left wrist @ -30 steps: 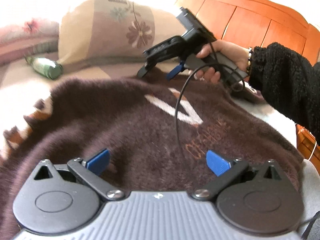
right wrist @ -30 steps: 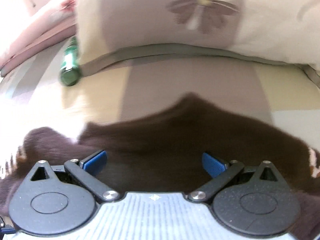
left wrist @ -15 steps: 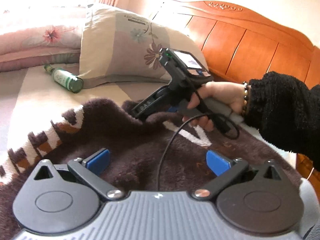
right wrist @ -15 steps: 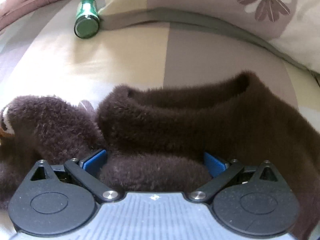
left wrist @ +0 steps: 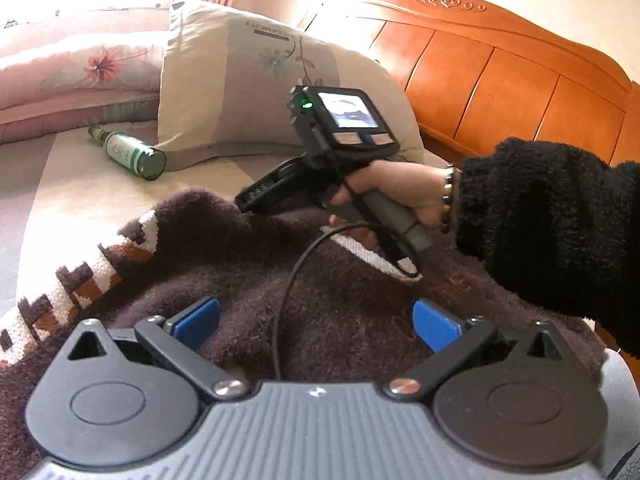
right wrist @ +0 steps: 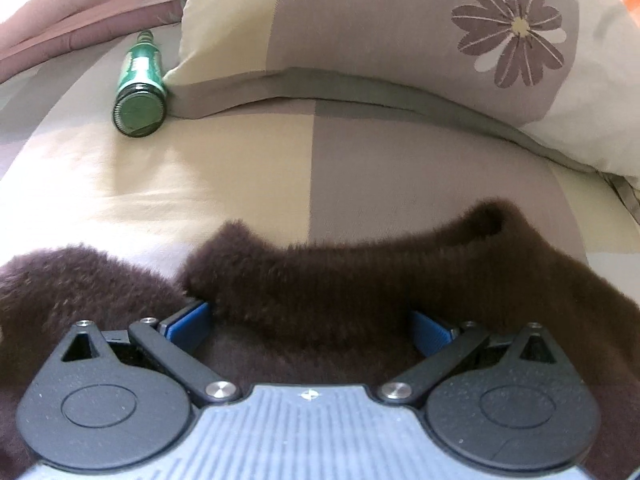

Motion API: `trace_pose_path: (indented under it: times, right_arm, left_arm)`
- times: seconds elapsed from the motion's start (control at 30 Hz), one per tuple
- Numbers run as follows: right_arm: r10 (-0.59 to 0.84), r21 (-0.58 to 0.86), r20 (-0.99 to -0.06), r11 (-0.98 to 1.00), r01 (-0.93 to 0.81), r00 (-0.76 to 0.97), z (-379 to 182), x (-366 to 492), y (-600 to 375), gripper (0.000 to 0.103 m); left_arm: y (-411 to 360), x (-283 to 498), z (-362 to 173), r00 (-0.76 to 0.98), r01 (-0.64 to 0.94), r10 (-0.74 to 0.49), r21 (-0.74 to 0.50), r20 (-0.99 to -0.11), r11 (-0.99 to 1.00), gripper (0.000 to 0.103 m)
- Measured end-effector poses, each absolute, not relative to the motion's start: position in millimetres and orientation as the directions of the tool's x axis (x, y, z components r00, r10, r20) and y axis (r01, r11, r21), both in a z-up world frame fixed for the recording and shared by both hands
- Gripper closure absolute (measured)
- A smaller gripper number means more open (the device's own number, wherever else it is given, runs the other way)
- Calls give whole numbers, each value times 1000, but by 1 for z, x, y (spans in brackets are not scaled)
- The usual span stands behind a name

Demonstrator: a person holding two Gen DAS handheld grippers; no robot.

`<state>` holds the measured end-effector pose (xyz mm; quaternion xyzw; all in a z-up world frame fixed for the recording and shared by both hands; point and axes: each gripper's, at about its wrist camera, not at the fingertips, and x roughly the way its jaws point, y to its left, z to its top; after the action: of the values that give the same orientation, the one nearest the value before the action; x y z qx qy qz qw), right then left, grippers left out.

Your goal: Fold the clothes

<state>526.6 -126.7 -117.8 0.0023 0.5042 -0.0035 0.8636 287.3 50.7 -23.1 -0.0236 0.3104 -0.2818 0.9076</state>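
A dark brown fuzzy sweater (left wrist: pixel 340 288) with a white and orange pattern on its left edge lies spread on the bed. My left gripper (left wrist: pixel 316 324) hovers open just above the sweater's near part, nothing between its blue pads. A hand holds my right gripper (left wrist: pixel 256 196) at the sweater's far edge, tips pressed into the fabric. In the right wrist view the right gripper (right wrist: pixel 310 328) stands open, and the sweater's (right wrist: pixel 360 276) thick ribbed edge is bunched between its blue pads.
A green glass bottle (left wrist: pixel 128 154) (right wrist: pixel 140 92) lies on the sheet beside a flowered pillow (left wrist: pixel 256 92) (right wrist: pixel 400 40). A pink quilt (left wrist: pixel 80 76) sits at the far left. An orange wooden headboard (left wrist: pixel 500 72) runs along the right. A black fuzzy sleeve (left wrist: pixel 552 216) crosses over the sweater.
The right gripper has come nearer and leftward along the sweater's far edge, and the ribbed edge has bunched up between its pads. The left gripper has drawn back and tilted up.
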Motion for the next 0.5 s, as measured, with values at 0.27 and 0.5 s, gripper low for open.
trace_pose_path:
  times: [0.27, 0.5]
  right_arm:
    - [-16, -6, -906, 1000, 26, 424, -124, 525, -125, 0]
    - [-97, -25, -790, 992, 126, 606, -135, 547, -123, 0]
  left_arm:
    - [41, 288, -28, 547, 541, -573, -266, -610, 798, 1]
    - [27, 288, -36, 510, 559, -573, -258, -642, 788, 1]
